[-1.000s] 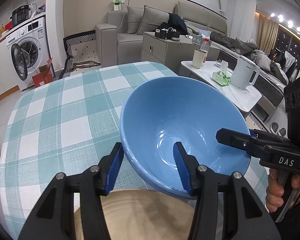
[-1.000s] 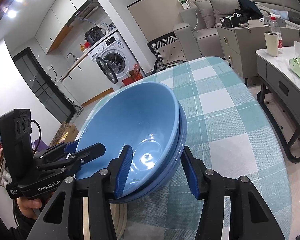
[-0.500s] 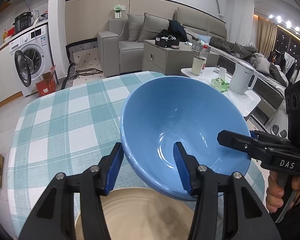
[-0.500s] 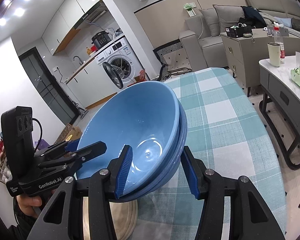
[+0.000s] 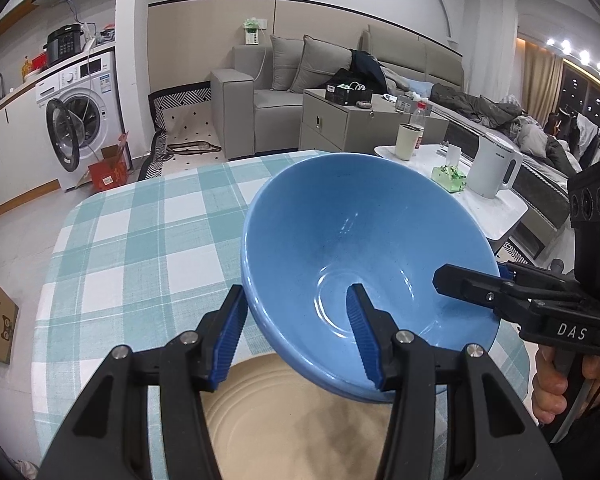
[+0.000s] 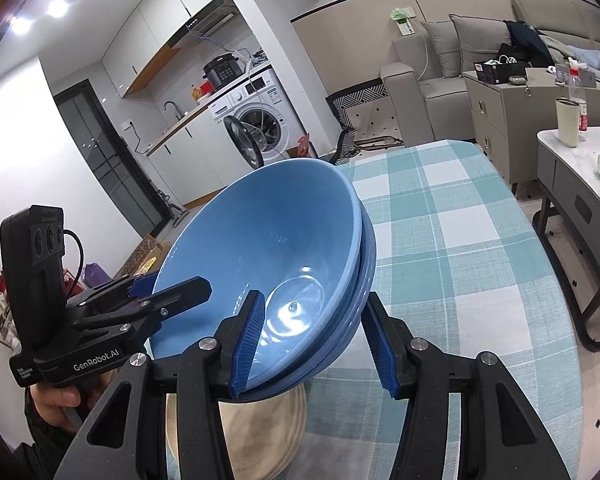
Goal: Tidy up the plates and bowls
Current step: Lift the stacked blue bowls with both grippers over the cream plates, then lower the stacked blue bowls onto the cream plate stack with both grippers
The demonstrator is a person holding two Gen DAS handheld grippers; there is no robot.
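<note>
1. The stack of blue bowls (image 5: 364, 248) is being lifted: compared with the views of a second ago, more of the beige plate (image 5: 292, 424) is being uncovered beneath it, and more floor and room are being seen beyond the checked tablecloth (image 5: 140, 248).

2. The stack is being tipped slightly, with its open side turned toward the left gripper's camera; in the right wrist view at least two nested rims are being shown, one bowl seated inside the other.

3. The bowls are judged to be clear of the plate now, which suggests they are being carried as one unit to a new spot, the plate being left behind on the table.

4. The stack is being pinched by the left gripper (image 5: 296, 332) at the near rim: one blue pad is being pressed on the outer wall and the other on the inner wall.

5. The opposite rim is being clamped in the same way by the right gripper (image 6: 312, 340), one pad inside the bowl and one outside.

6. Both pairs of jaws are being kept partly spread, only as wide as the stacked walls demand; no change in their spread is being seen across the views.

7. Each gripper handle is being held by a hand (image 5: 556, 384) at the edge of the other's view.
</note>
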